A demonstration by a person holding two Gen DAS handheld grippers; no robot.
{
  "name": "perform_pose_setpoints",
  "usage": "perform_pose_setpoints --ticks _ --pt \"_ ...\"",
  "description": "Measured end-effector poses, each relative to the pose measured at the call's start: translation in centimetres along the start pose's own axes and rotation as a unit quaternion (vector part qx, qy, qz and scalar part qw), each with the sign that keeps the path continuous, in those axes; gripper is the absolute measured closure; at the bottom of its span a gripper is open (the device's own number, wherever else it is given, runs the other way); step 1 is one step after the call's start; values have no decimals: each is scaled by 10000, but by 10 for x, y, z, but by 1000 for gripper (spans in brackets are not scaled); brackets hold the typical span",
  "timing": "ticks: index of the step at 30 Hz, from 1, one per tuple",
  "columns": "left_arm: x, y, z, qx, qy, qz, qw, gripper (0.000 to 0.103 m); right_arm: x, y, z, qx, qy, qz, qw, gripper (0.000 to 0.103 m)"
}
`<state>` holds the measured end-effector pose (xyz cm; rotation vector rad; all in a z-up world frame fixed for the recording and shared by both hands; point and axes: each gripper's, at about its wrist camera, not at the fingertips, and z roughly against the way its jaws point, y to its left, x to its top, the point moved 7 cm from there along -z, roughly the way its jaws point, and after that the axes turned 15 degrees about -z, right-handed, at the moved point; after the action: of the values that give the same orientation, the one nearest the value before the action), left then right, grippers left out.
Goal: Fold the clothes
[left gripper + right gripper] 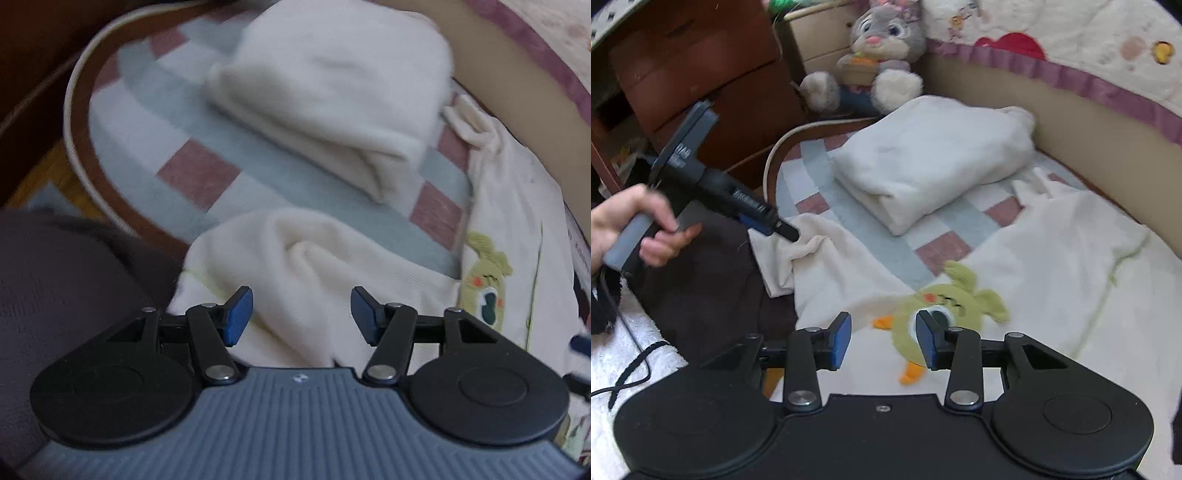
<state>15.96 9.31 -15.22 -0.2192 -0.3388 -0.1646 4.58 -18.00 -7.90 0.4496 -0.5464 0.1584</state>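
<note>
Left wrist view: the left gripper [301, 314] hangs with jaws apart over a bunched cream fleece garment [295, 266] on the checked mat [199, 173].

Right wrist view: the right gripper [882, 339], jaws apart, hovers above the garment's green duck patch [956, 299]; a folded white towel [923, 162] lies beyond.

Left gripper [301, 315]: jaws spread wide, 2 blue pads [239, 316] apart, nothing between them, hovering over a bunched corner of the cream garment [295, 266]. In the right wrist view its tip sits at that corner's edge; the left hand [631, 225] wraps the grey handle. Right gripper [882, 341]: jaws parted, empty, above the garment's green patch.
</note>
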Motion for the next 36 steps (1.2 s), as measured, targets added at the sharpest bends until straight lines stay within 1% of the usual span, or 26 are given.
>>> perform_pose_setpoints --ticks 2,3,5,7,8,9,10,11,12,13,14,15,16,17,18,20,22,26,27,30,31,33,34,35,36 --pt "-6 6 -9 -381 -46 210 9990 45 -3 0 -9 -44 186 -268 9995 59" --pt "-9 8 -12 -473 -99 327 9983 45 -3 0 -17 -37 268 -362 9990 59" --pt "-11 13 -22 -506 -108 473 9975 45 -7 1 -29 -111 355 -412 9985 59" --pt "-12 15 -34 -448 -119 589 9972 45 -13 3 -41 -168 453 -431 9979 59" --pt "-12 15 -40 -402 -119 559 9976 45 -16 5 -46 -180 514 -427 9976 59" --pt "-10 13 -43 -335 -133 433 9984 45 -21 9 -52 -83 613 -424 9972 59" --pt "-8 9 -44 -255 -165 187 9994 54 -29 17 -54 154 775 -346 9963 58" --pt "-6 5 -45 -107 -174 -114 9997 69 -38 26 -55 414 946 -254 9943 57" --pt "-5 1 -45 299 -131 -578 9978 97 -48 34 -57 674 1117 -161 9913 57" --pt "-4 -3 -41 763 -199 -962 9922 97 -56 43 -58 726 1206 86 9900 57" --pt "-2 -8 -33 1098 -403 -1280 9849 97 -64 51 -59 734 1278 364 9884 55" --pt "2 -14 -19 1418 -710 -1586 9745 98 -69 56 -60 655 1276 632 9876 52" --pt "6 -19 -4 1722 -1011 -1846 9623 98 -74 61 -61 558 1258 897 9864 45" --pt "10 -22 13 1981 -1296 -1962 9516 98 -79 62 -62 451 1285 991 9857 40" --pt "13 -24 29 2213 -1557 -2040 9408 98 -83 61 -62 341 1321 1050 9851 40" --pt "14 -20 51 2460 -1879 -1944 9308 98 -88 57 -64 236 1421 1048 9840 40" --pt "13 -13 61 2637 -2033 -1866 9243 98 -93 52 -65 142 1524 1035 9828 40" --pt "14 11 62 2806 -2030 -1505 9260 98 -102 43 -67 -48 1727 1009 9798 38" --pt "15 17 66 2914 -2077 -1395 9233 98 -105 40 -68 -95 1778 1002 9789 38" --pt "18 40 86 3403 -2319 -1178 9036 98 -112 41 -65 -130 1872 1174 9752 38" --pt "19 49 93 3472 -2398 -1062 9004 98 -115 42 -64 -131 1906 1236 9738 38" --pt "17 67 107 3397 -2513 -755 9032 98 -116 41 -61 -73 1922 1205 9739 38" --pt "17 76 111 3333 -2531 -603 9062 98 -116 40 -59 -33 1917 1117 9751 38" --pt "17 86 114 3315 -2552 -465 9071 98 -114 38 -56 43 1927 863 9775 37" --pt "18 95 114 3384 -2530 -395 9055 98 -111 36 -52 236 1962 552 9787 36"
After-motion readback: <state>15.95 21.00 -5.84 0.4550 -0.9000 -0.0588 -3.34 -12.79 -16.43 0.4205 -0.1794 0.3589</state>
